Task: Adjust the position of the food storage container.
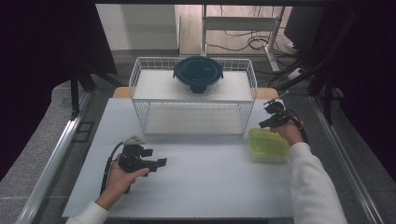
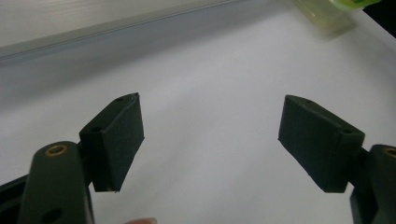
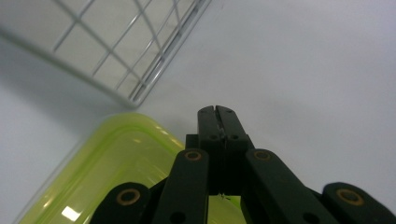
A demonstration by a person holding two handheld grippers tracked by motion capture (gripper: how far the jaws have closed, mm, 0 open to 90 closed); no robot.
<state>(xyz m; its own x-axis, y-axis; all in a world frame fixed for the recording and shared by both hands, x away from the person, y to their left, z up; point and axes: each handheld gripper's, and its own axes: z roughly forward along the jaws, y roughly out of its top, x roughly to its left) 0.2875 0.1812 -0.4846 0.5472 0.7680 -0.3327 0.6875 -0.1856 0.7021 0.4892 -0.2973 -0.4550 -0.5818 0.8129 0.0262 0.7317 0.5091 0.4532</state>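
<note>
Right gripper [image 3: 218,112]: jaws pressed fully together, nothing between them. It hangs just above the far edge of the green-lidded container [image 3: 116,172], whose lid lies at its 7 o'clock in the right gripper view; no contact with the lid can be confirmed. The corner of the wire rack [image 3: 140,60] stands at its 11 o'clock, close by.

Left gripper [image 2: 210,140]: jaws spread wide, empty, bare surface [image 2: 210,70] between the pads. In the high view it rests in the hand at 7 o'clock of the surface, well apart from both containers.

Outward, in the high view: the green-lidded container sits on the surface at 3 o'clock, just beside the rack's right front leg. A round dark-lidded container [image 1: 198,73] stands on the rack's top shelf at 12 o'clock.

Assessment: one container appears already shelved. The green-lidded one is ungrasped on the surface; gripping, lifting and placing it likely remain.
</note>
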